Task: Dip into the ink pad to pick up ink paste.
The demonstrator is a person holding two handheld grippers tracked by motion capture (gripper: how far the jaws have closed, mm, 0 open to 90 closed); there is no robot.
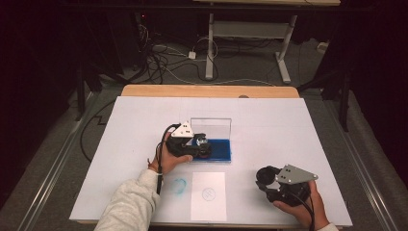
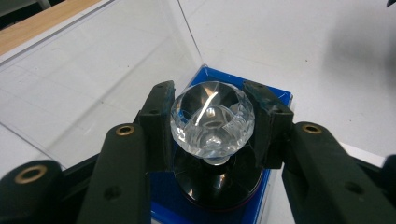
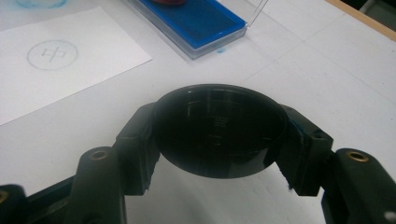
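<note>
Gripping a crystal knob (image 2: 212,122) between the two jaws of the left gripper (image 1: 196,144), pads pressed on its left and right facets. Standing upright, this knob, as the top of a stamp with a round black base (image 2: 217,179) under it. Resting over the blue ink pad (image 1: 219,149) near the middle of the table (image 1: 269,125), the pad lying in a flat case with its clear lid (image 1: 211,126) raised upright behind it. Seen in the left gripper view just behind the jaws: the clear lid (image 2: 93,79) leaning back, the blue pad (image 2: 275,100) under the stamp.

Holding a round black cap (image 3: 219,130) in the right gripper (image 1: 267,179), jaws closed on its two sides, hollow side turned to the camera. Hanging above the bare white table at the near right, well apart from the ink pad. Seen in the right gripper view beyond the cap: the blue pad (image 3: 196,18) in its case, and a white paper (image 3: 70,60) with a faint blue round print (image 3: 52,54) on it.

Lying flat near the front edge between both hands, the paper (image 1: 208,195) with the print (image 1: 208,194) at its middle. Showing just left of the paper, a blue ink smear (image 1: 179,186) on the table, close to the grey sleeve (image 1: 130,204) of the left arm.
</note>
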